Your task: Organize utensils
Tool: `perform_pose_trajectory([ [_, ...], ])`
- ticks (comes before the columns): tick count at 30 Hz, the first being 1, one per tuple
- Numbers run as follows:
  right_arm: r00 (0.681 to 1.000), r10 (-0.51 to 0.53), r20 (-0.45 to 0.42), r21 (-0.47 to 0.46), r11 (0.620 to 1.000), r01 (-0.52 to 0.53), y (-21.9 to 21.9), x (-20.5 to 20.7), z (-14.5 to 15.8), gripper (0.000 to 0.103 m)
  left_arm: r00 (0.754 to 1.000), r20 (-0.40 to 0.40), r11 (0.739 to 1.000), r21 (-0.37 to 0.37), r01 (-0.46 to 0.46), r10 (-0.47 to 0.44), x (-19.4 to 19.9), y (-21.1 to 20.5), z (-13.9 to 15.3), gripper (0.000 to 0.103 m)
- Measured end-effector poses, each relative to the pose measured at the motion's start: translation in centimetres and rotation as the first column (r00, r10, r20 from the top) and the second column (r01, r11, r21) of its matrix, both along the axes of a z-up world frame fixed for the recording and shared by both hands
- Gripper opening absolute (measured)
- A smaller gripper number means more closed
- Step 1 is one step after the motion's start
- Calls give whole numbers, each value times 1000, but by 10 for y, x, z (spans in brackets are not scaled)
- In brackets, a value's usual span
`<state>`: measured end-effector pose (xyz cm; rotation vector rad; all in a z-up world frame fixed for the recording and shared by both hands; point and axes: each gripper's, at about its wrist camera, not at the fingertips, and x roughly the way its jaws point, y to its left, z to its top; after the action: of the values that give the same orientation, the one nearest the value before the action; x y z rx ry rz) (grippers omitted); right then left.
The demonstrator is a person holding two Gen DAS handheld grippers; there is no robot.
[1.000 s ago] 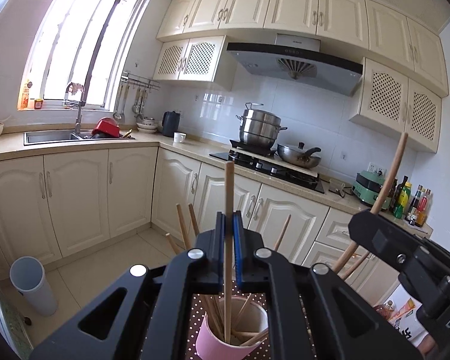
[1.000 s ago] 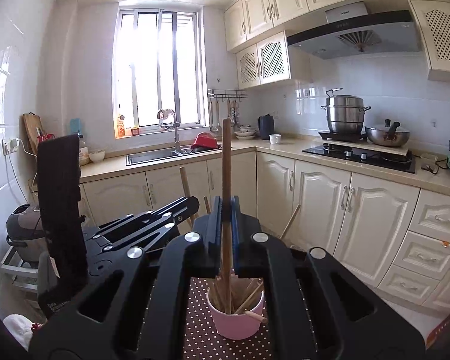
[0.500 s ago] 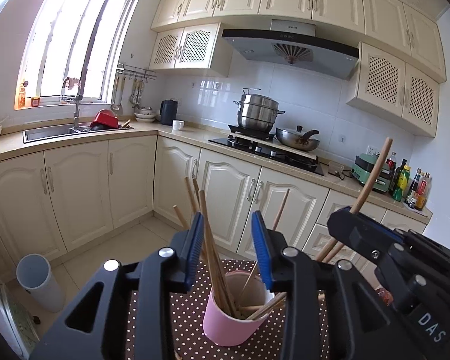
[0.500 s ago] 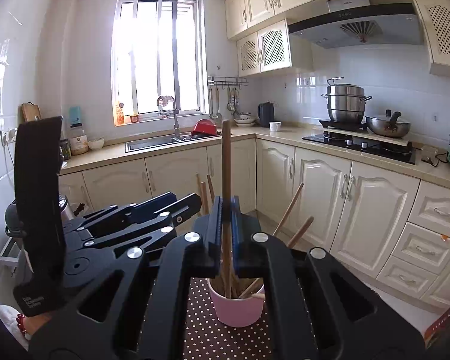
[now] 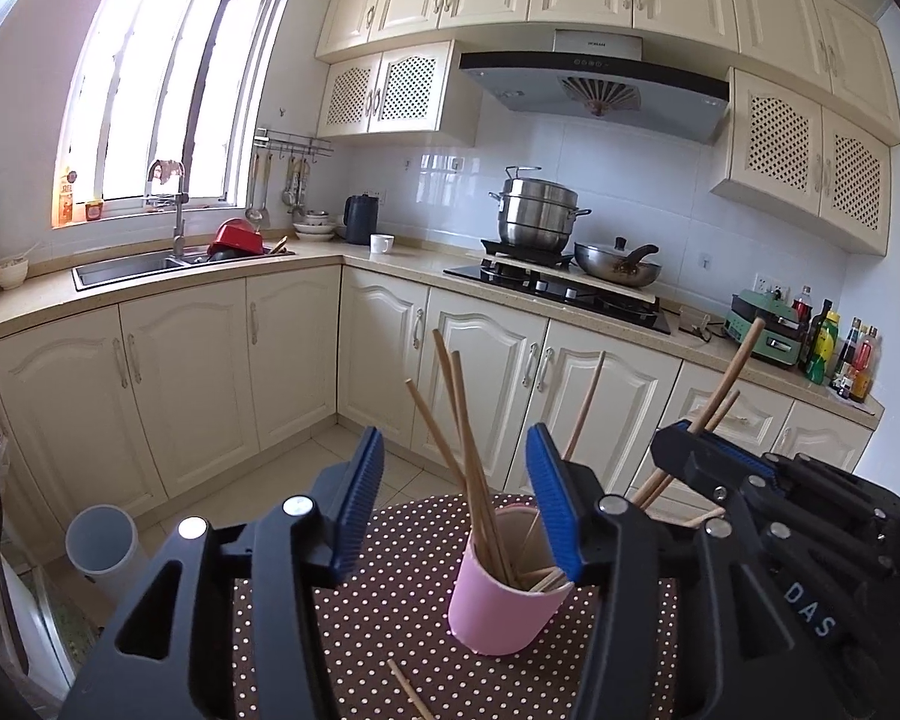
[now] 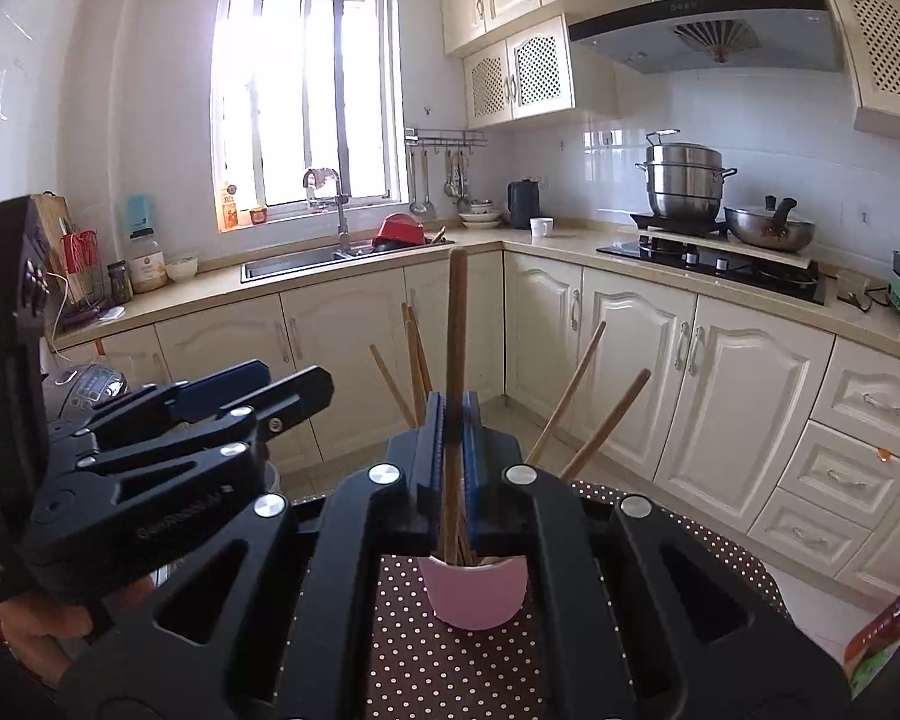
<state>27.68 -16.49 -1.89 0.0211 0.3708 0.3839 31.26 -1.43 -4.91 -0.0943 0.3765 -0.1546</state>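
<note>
— What do you have in the left wrist view?

— Your left gripper (image 5: 455,501) has just been opening; its ribbed blue pads (image 5: 363,498) stand apart, pressing on nothing. Between and beyond them sits the smooth pink cup (image 5: 501,600) on the brown polka-dot cloth (image 5: 390,612), round wooden chopsticks (image 5: 468,450) leaning inside it. One loose chopstick (image 5: 407,687) lies on the cloth in front. Your right gripper (image 5: 681,432) enters from the right, "DAS" readable on its black body.

— And the right wrist view?

— Your right gripper (image 6: 453,420) is clamped tight on one upright chopstick (image 6: 455,324), directly over the pink cup (image 6: 474,597); whether its lower end is in the cup is hidden. Your hand (image 6: 48,624) grips the left gripper (image 6: 282,390) at the left edge.
</note>
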Motion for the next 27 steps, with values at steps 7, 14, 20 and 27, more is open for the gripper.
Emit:
perform_pose_trajectory([
  [7, 999, -10, -48, -25, 1000, 8, 4, 4, -13, 6, 1000, -30, 1000, 14, -7, 7, -6, 5, -2, 53],
  [14, 996, -22, -85, -28, 999, 19, 5, -1, -22, 7, 998, -58, 1000, 27, -12, 14, -16, 11, -1, 56],
  [20, 996, -33, -77, -12, 999, 32, -1, -15, -11, 7, 998, -66, 999, 29, -16, 18, -33, 16, 2, 58],
  [27, 998, -24, -64, 1, 1000, 24, -10, -43, -5, 7, 996, -92, 999, 31, -17, 20, -57, 20, 0, 58],
])
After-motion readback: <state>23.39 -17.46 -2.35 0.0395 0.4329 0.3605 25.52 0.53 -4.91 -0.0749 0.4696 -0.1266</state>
